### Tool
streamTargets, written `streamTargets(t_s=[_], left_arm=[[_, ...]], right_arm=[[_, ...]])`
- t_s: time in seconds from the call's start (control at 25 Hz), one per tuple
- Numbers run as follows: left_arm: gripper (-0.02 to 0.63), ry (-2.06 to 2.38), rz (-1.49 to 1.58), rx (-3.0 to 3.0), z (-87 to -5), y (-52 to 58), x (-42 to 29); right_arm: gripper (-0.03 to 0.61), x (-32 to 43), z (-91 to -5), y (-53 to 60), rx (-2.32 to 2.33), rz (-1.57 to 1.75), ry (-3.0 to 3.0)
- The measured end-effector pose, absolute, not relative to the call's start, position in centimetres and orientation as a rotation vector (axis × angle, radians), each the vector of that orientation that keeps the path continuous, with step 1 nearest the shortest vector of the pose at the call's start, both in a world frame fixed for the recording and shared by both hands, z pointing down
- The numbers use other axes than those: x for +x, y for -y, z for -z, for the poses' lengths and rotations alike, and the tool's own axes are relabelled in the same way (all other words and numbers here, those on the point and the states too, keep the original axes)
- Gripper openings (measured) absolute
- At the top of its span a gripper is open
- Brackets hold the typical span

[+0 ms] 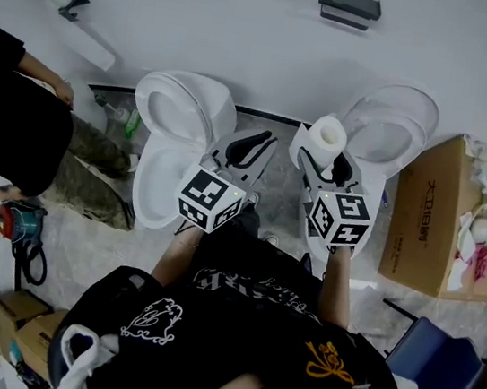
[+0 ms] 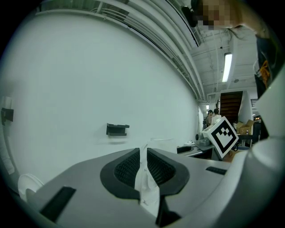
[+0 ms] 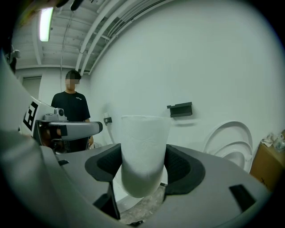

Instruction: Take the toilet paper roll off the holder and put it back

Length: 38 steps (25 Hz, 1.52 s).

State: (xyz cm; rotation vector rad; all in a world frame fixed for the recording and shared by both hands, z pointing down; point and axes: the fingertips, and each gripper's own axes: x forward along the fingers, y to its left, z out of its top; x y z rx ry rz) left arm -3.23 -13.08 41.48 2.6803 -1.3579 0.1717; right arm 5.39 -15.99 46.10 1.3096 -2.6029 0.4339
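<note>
We lose the toilet paper roll's (image 1: 328,136) lower half behind the right gripper (image 1: 327,167); the picture's edge cuts off the bystander (image 1: 5,122).

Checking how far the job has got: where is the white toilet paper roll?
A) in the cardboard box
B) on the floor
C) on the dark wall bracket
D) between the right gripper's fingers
D: the right gripper view shows the white toilet paper roll between the dark fingers of the right gripper, which press on its sides.
</note>
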Motion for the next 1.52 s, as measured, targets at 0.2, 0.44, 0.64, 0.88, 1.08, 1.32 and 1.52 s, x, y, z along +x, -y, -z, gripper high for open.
streamTargets(t_s=[0.2, 0.44, 0.64, 0.88, 1.08, 1.32, 1.52], left_arm=[[0.046, 1.331, -0.154, 2.718, -40.5, 16.0, -4.5], [0.046, 1.315, -0.127, 2.766, -38.6, 21.2, -7.5], [0.046, 1.298, -0.114, 2.793, -38.1, 24.4, -9.0], [0.046, 1.252, -0.100, 2.802, -38.3, 27.4, -9.8], [0.046, 1.227, -0.089, 2.808, -38.4, 29.1, -10.2], [0.046, 1.212, -0.090, 2.817, -38.1, 30.7, -11.1], [0.046, 1.214, -0.089, 2.814, -38.1, 31.9, -11.9]], right_arm=[[0.301, 4.4, -44.9, 19.3, 1.356, -0.407, 2.590], [0.301, 2.4, -41.6, 24.5, 1.434, -0.348, 2.601], [0.301, 2.3, -38.5, 29.7, 1.481, -0.237, 2.607], [0.301, 2.7, -35.0, 37.2, 1.559, -0.088, 2.556], [0.301, 3.6, -32.7, 44.0, 1.638, -0.056, 2.528], [0.301, 5.4, -31.2, 52.4, 1.784, -0.069, 2.431], [0.301, 6.6, -31.9, 58.1, 1.891, -0.106, 2.318]])
